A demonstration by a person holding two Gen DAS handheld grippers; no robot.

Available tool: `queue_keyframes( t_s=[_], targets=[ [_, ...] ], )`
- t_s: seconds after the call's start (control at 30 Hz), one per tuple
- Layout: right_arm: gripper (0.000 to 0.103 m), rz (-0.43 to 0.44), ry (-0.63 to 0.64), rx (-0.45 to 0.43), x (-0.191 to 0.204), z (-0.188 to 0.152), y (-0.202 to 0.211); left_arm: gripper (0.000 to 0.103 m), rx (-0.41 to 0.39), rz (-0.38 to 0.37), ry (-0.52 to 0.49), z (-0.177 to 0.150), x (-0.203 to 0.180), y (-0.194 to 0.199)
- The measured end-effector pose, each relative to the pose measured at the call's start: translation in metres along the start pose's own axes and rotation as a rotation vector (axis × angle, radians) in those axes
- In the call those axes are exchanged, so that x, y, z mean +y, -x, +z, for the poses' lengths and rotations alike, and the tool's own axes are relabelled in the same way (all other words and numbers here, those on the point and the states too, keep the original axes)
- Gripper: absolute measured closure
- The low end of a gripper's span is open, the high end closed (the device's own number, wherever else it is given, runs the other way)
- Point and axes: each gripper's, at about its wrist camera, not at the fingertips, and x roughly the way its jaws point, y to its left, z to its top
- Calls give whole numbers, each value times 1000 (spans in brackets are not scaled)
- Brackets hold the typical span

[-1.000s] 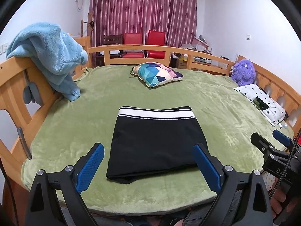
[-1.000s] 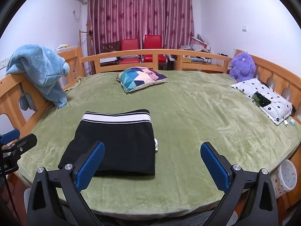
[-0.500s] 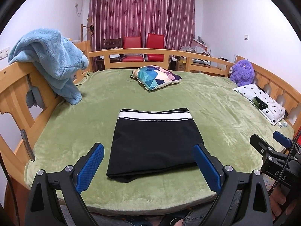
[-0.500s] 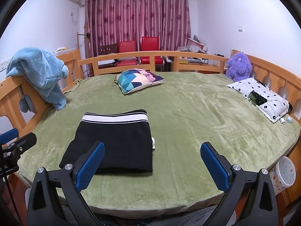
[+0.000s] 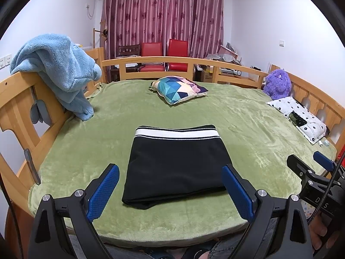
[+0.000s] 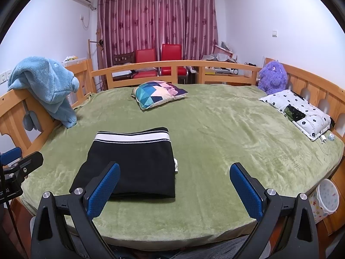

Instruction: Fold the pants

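Note:
The black pants (image 5: 176,164) lie folded into a flat rectangle on the green bed cover (image 5: 248,125), white waistband at the far side. They also show in the right wrist view (image 6: 131,161), left of centre. My left gripper (image 5: 170,192) is open and empty, held back over the near edge of the bed, in front of the pants. My right gripper (image 6: 174,190) is open and empty, right of the pants and clear of them. A bit of white fabric (image 6: 176,165) sticks out at the pants' right edge.
A patterned cushion (image 5: 177,88) lies at the far middle. A blue plush blanket (image 5: 58,73) hangs on the left wooden rail. A purple plush toy (image 5: 277,84) and a white flowered pillow (image 5: 299,116) lie at the right. A small bin (image 6: 326,196) stands beside the bed.
Both grippers have drawn back and risen slightly from the bed. The pants have not moved. Both grippers stay open.

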Motion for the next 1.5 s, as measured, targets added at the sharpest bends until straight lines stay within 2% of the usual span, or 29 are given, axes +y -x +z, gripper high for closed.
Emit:
queue_keyframes(
  t_s=[1.5],
  targets=[
    [3, -14, -2, 0, 5, 2, 5, 7, -5, 10, 19, 3, 4, 5]
  ],
)
